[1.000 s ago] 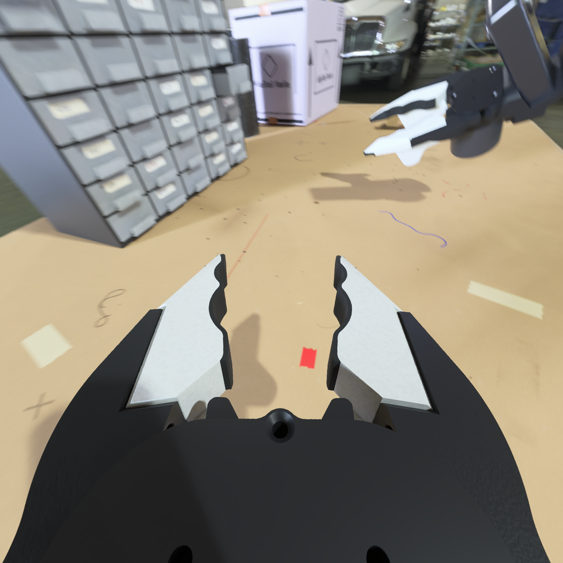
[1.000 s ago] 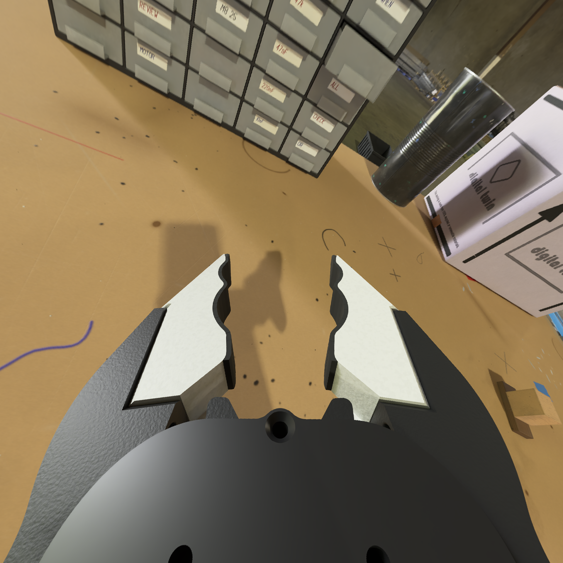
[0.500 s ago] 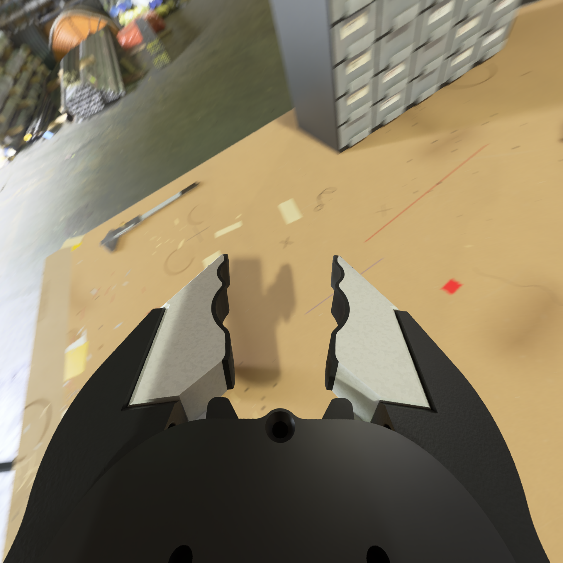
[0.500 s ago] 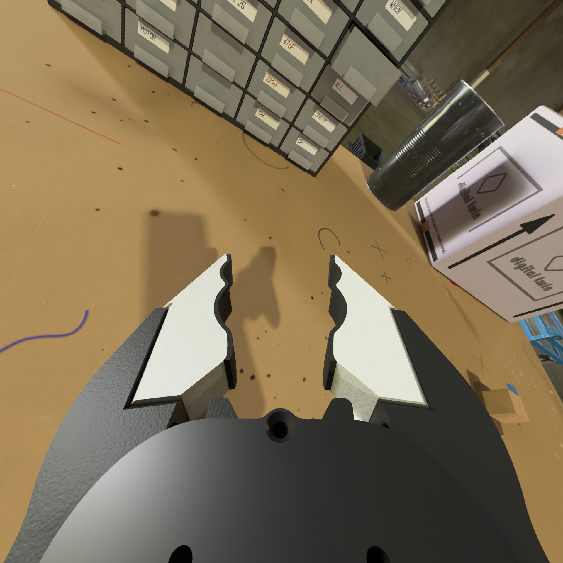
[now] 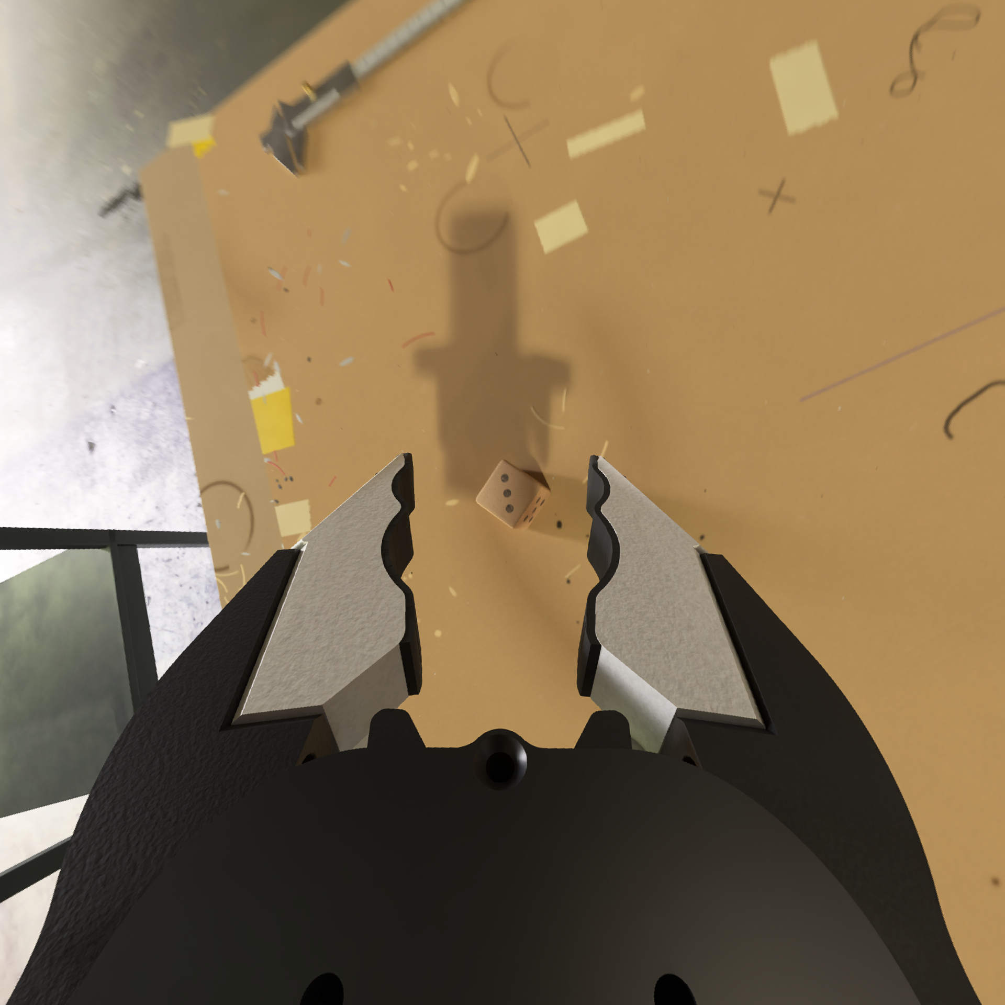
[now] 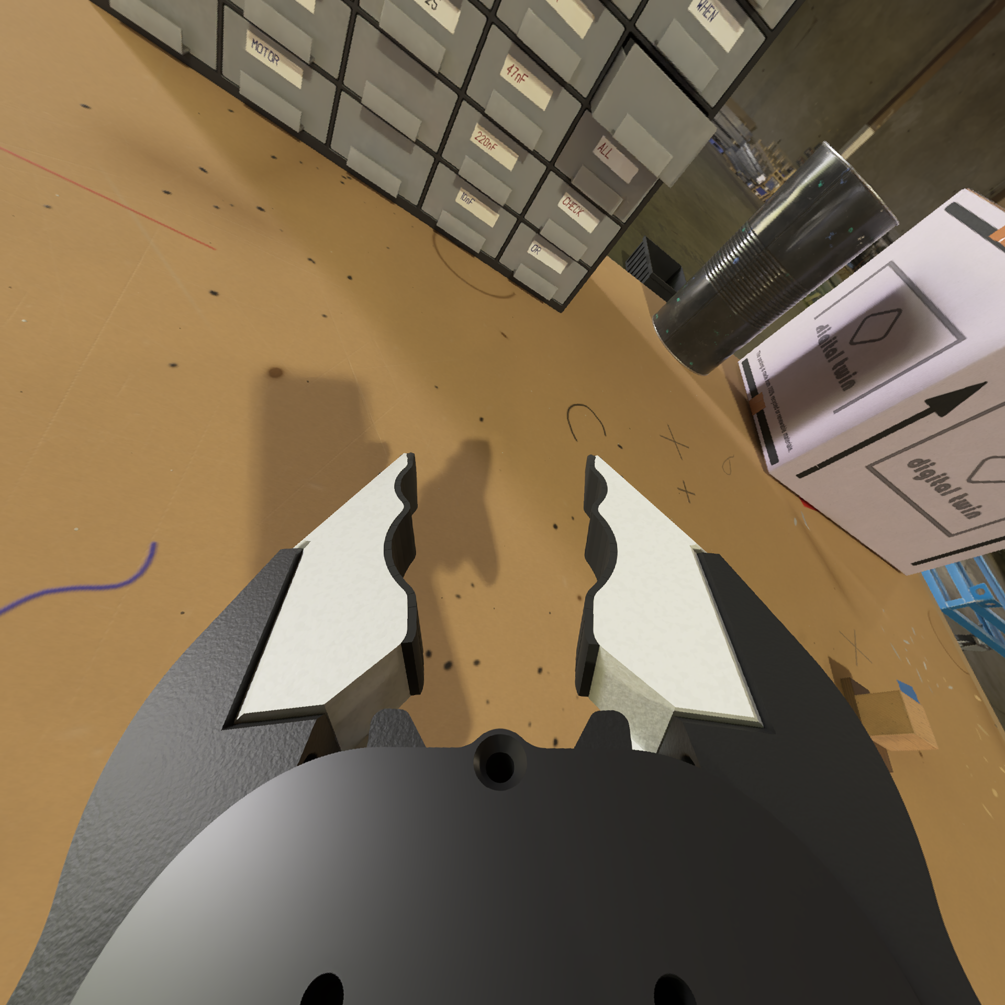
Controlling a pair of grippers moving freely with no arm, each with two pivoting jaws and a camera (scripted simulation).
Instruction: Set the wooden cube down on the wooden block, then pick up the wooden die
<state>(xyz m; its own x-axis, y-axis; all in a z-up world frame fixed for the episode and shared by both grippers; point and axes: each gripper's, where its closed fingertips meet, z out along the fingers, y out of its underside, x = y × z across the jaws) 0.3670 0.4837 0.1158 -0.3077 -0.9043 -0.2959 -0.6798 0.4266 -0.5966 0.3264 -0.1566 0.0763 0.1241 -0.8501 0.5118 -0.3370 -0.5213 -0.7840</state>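
The wooden die [image 5: 513,494] lies on the brown table, small and pale with dark pips, tilted relative to my fingers. My left gripper [image 5: 501,459] is open and empty above it; the die shows in the gap just past the fingertips, nearer the right finger. My right gripper [image 6: 499,457] is open and empty over bare table. A pale wooden piece [image 6: 892,718] with a blue corner mark sits at the lower right of the right wrist view, partly hidden by the gripper body. I cannot tell cube from block there.
A grey drawer cabinet [image 6: 489,109], a dark metal can [image 6: 772,261] and a white box [image 6: 897,408] stand beyond the right gripper. A metal clamp [image 5: 304,119] lies far off. The table's left edge [image 5: 179,272] is close to the die; tape scraps [image 5: 272,419] dot the surface.
The left gripper has swung left and tipped down toward the table; the cabinet left its view and the die came into view between the fingers. The right gripper shifted only slightly.
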